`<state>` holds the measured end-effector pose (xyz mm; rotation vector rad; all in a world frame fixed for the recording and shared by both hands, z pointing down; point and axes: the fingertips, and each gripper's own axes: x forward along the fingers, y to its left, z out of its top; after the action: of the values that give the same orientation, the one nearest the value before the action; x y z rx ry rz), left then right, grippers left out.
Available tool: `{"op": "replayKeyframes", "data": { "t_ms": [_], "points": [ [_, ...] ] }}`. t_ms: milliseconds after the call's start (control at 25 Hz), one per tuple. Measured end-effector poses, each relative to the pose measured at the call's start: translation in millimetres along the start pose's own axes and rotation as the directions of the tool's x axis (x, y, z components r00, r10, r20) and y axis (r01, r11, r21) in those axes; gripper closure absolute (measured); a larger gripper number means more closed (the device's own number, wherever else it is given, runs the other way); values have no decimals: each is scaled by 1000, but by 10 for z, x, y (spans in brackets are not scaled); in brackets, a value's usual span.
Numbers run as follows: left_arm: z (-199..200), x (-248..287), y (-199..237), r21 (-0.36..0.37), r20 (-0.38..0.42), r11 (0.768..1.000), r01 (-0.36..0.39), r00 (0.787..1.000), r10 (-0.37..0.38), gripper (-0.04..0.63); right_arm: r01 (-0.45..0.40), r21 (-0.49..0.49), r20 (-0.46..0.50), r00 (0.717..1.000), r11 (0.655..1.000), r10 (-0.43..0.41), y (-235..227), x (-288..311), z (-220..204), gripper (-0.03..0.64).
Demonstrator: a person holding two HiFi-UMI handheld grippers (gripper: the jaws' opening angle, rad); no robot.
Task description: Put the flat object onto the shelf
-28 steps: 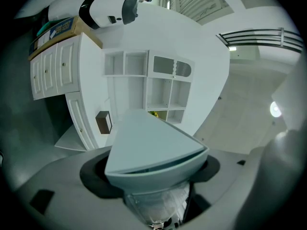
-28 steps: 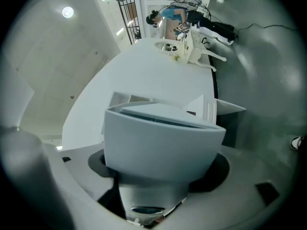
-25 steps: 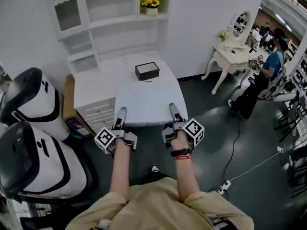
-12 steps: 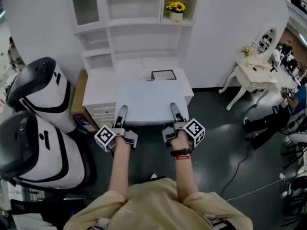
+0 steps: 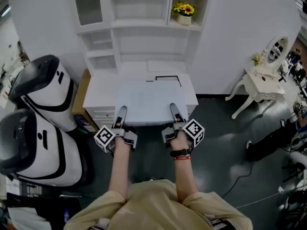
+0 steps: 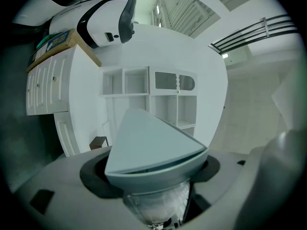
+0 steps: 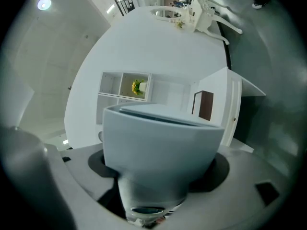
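Nearest, at 7 and 5 o'clock: left gripper and right gripper, two in all, each clamped on the near edge of the one white flat panel, held level in mid-air. Probably stiff, light, smooth; best gripped at both near corners. Beyond, at 12: one shelf unit, one flowerpot at 1.

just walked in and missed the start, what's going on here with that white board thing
A person is holding a flat white panel level, with the left gripper and the right gripper each clamped on its near edge. The panel is up in front of the white shelf unit and is not yet resting on any shelf. A dark box on the counter peeks past the panel's far edge, and yellow flowers sit in an upper cubby.
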<state>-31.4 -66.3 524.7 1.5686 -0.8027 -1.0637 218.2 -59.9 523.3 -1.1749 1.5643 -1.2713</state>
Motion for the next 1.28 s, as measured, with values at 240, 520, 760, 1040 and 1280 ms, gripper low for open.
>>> {"op": "replayKeyframes", "data": {
  "t_ms": [240, 520, 760, 1040, 1280],
  "points": [
    [-117, 156, 187, -5, 11, 1000, -26, 1000, 26, 233, 16, 15, -8, 1000, 1000, -16, -171, 122, 192, 242],
    [-43, 298, 224, 15, 31, 998, -58, 998, 58, 233, 15, 41, -33, 999, 999, -14, -220, 391, 243, 242],
    [284, 481, 401, 3, 55, 997, -73, 996, 73, 233, 30, 47, -60, 998, 998, -27, -305, 800, 92, 242],
    [744, 1034, 433, 9, 58, 999, -53, 997, 52, 233, 24, 47, -62, 998, 999, -21, -232, 1481, 65, 242],
    [1069, 1485, 489, 0, 50, 999, -49, 998, 49, 233, 29, 46, -53, 998, 999, -27, -178, 2018, 83, 244]
  ]
}}
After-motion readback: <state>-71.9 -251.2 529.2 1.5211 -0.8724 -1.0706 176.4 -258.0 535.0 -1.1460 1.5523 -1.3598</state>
